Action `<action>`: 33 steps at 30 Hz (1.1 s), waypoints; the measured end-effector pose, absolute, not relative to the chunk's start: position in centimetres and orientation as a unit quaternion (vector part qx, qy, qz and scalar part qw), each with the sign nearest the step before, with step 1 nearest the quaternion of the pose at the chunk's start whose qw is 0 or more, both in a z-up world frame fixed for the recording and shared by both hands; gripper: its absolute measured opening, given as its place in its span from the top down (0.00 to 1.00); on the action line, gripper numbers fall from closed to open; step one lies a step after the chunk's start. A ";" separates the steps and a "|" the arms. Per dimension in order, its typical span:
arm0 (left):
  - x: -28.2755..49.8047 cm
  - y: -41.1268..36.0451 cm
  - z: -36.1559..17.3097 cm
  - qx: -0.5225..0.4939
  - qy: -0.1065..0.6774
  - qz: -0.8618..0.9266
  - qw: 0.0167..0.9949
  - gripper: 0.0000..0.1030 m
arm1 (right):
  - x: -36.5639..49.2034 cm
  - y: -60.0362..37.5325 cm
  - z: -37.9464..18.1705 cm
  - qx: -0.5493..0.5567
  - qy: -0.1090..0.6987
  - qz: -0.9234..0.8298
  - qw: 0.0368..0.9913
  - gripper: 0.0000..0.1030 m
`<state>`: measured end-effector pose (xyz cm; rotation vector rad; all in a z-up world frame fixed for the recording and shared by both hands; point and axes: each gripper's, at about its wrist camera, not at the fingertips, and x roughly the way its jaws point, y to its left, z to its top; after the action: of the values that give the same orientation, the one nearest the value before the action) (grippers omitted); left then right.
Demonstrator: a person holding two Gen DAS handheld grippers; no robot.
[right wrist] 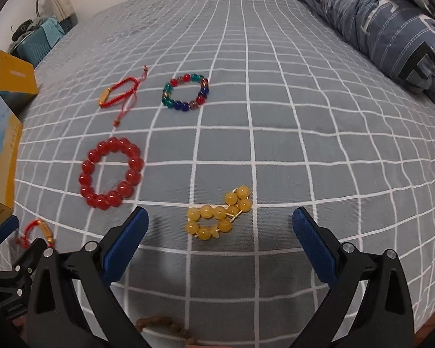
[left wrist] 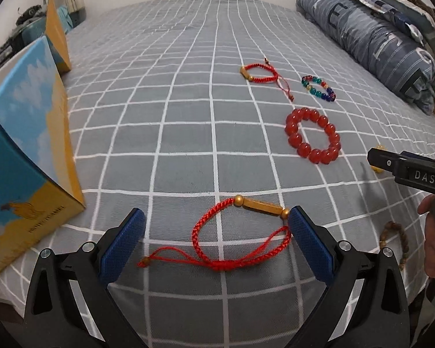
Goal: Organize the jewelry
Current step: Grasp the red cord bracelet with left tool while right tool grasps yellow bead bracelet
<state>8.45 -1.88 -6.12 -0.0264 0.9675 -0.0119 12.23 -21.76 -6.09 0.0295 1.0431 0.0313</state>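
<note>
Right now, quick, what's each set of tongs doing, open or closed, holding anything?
Left tongs: open, empty, straddling the red braided cord bracelet on the bed.
Right tongs: open, empty, just short of the yellow bead bracelet.

Soft, even indoor light fills both views — moderately bright, with no single source in sight. Shadows are faint: a diffuse dark patch lies on the grey bedsheet with white grid lines (right wrist: 275,150) below the yellow bead bracelet (right wrist: 219,217). The big red glass-bead bracelet (left wrist: 313,135) carries small pale highlights. Fisheye distortion bows the grid lines, and black vignette fills the corners. The blue-and-yellow cardboard box (left wrist: 29,174) at the left wrist view's edge looks soft and slightly blurred — the far wall is washed pale.
</note>
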 end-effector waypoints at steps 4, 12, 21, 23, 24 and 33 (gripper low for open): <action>8.8 -2.0 -6.9 -0.012 0.462 -0.016 0.887 0.05 | 12.7 -21.9 -7.1 0.015 0.499 0.012 0.866 0.08; 9.3 -2.3 -7.3 -0.007 0.467 -0.014 0.884 0.05 | 12.9 -21.6 -7.5 0.003 0.493 0.013 0.870 0.19; 8.9 -2.5 -7.0 0.003 0.469 -0.024 0.883 0.30 | 12.6 -21.2 -7.3 -0.012 0.489 0.018 0.872 0.47; 8.9 -2.4 -6.9 0.000 0.471 -0.026 0.882 0.37 | 12.6 -21.1 -7.3 -0.014 0.489 0.017 0.872 0.54; 8.9 -2.3 -6.8 -0.002 0.471 -0.026 0.882 0.42 | 12.5 -21.1 -7.2 -0.016 0.489 0.018 0.872 0.55; 8.8 -1.9 -6.2 -0.010 0.481 -0.042 0.876 0.92 | 12.1 -20.7 -7.1 -0.013 0.489 0.020 0.872 0.85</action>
<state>8.84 -1.87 -6.21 -0.0217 1.0036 -0.0867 12.09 -20.73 -7.06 -0.0261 1.0214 0.0424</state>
